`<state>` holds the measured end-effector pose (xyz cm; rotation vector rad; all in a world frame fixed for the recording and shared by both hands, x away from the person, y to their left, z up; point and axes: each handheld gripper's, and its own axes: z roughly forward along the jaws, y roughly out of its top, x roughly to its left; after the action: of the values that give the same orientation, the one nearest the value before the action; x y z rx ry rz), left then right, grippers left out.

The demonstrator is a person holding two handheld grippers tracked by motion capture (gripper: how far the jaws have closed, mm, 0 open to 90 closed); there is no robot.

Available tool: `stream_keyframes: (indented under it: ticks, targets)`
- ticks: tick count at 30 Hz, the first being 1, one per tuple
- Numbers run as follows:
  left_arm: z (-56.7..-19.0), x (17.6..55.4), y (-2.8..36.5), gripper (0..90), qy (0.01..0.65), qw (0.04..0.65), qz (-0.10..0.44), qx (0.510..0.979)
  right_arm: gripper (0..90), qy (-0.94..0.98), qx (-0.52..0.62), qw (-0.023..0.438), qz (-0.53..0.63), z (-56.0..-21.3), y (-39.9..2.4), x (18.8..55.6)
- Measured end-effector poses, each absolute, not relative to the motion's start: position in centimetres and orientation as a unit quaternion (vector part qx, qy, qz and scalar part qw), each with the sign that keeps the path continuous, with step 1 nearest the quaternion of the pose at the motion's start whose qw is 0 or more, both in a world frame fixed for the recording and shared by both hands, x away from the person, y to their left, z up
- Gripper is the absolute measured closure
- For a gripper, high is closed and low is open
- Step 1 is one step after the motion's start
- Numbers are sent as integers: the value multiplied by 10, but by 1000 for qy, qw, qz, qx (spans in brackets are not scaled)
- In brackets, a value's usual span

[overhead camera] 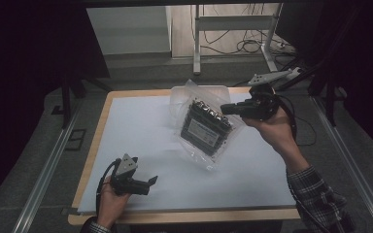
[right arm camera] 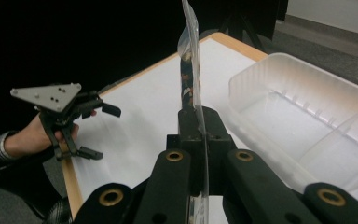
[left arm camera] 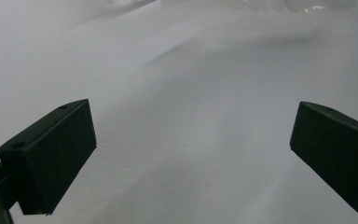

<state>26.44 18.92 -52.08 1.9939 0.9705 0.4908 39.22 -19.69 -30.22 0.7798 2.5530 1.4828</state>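
Clear crinkly plastic bag with a dark flat rectangular pack inside, pale label on its face, row of small metallic caps along the upper edge. Held off the table above the white sheet, right of centre. Long axis tilted, running from upper right near the grip down to lower left; free lower corner hangs nearest the sheet. In the right gripper view, bag seen edge-on, thin and upright, rising from between the jaws.

Right gripper clamped on the bag's upper right edge, jaws pinched tight on the film. Left gripper low at the near left of the table, jaws spread wide, nothing between them, over bare sheet; same gripper seen far off in the right gripper view.

Translucent ribbed plastic tray just beside and behind the bag, rim partly hidden by it in the high view. Sheet matte, slightly wavy, on a wood-edged table.
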Motion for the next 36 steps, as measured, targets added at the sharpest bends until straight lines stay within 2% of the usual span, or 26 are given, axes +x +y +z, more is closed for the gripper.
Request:
stream_keyframes:
  ticks: [19, 36]
  targets:
    - [-521, 265, 189, 0, 387, 419, 194, 798, 889, 812, 294, 72, 499, -275, -191, 439]
    - [-521, 265, 188, 0, 385, 420, 193, 799, 889, 800, 311, 109, 502, -262, -164, 491]
